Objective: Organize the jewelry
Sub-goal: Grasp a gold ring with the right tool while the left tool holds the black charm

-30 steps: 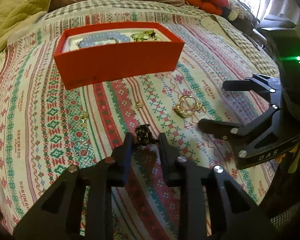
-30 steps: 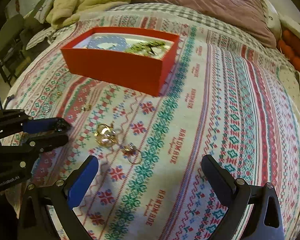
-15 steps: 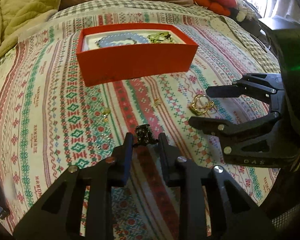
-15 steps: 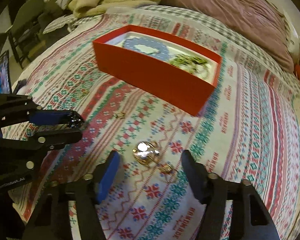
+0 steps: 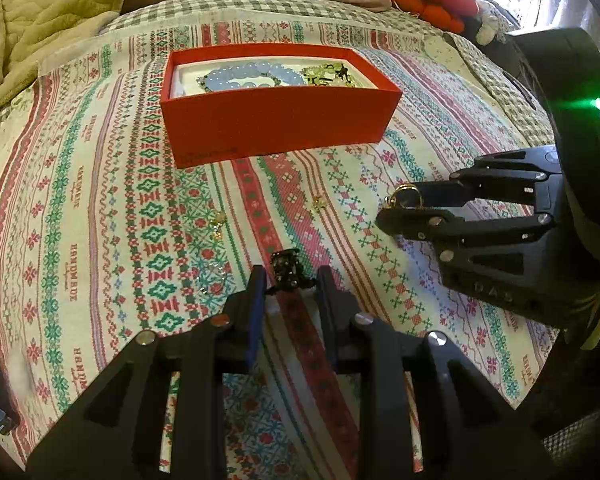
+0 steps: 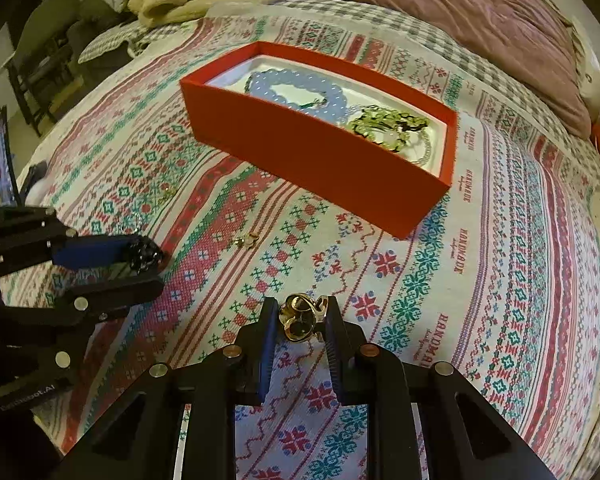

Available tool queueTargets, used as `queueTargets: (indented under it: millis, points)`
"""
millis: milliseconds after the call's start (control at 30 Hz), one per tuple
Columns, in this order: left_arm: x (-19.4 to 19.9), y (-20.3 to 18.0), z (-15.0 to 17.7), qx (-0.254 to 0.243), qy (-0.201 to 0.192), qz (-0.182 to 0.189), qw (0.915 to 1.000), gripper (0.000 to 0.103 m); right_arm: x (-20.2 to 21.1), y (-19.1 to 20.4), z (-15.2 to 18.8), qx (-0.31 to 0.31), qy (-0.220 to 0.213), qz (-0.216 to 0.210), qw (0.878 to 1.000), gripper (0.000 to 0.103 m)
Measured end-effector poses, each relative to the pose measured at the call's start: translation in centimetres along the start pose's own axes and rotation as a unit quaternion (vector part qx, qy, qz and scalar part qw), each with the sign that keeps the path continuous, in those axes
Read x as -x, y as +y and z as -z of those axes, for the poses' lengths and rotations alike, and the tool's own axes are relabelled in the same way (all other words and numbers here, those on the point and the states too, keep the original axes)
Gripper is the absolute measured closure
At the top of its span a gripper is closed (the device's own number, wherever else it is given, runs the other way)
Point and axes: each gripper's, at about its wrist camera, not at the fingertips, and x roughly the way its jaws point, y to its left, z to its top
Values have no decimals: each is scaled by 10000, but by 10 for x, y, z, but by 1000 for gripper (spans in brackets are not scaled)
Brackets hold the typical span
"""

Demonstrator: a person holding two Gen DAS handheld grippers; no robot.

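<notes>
Left gripper (image 5: 290, 280): closed on a small black beaded piece of jewelry (image 5: 287, 270), pinched at the fingertips and held over the patterned bedspread (image 5: 80, 208); in the right wrist view it shows at the left edge (image 6: 140, 268), the same black piece (image 6: 144, 254) between its tips.
Loose items on the spread: a small gold earring (image 5: 219, 222) left of centre, a clear ring (image 6: 131, 220) just beside the left gripper, a small gold stud (image 5: 319, 202) nearer the middle.
Red box (image 5: 276, 128): open-topped, sitting on the bedspread beyond both grippers; inside lie a pale blue bead bracelet (image 5: 248, 76) toward the left end and a green bead piece (image 6: 388, 126) toward the right end.
Right gripper (image 6: 300, 320): clamped on a gold ring (image 6: 302, 318), held between the two fingertips above the spread, near the box's front wall but apart from it; seen from the left wrist view (image 5: 404, 204), the ring (image 5: 406, 196) sits at its tips.
Background: a mauve blanket (image 6: 460, 20) and a beige quilt (image 5: 40, 12) at the far end of the bed.
</notes>
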Motion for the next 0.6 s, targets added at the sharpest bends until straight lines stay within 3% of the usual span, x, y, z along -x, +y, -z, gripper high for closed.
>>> queueTargets:
  millis: [600]
  points:
    - [31, 24, -41, 396, -336, 49, 9986, 76, 41, -26, -27, -780, -253, -220, 9964, 80]
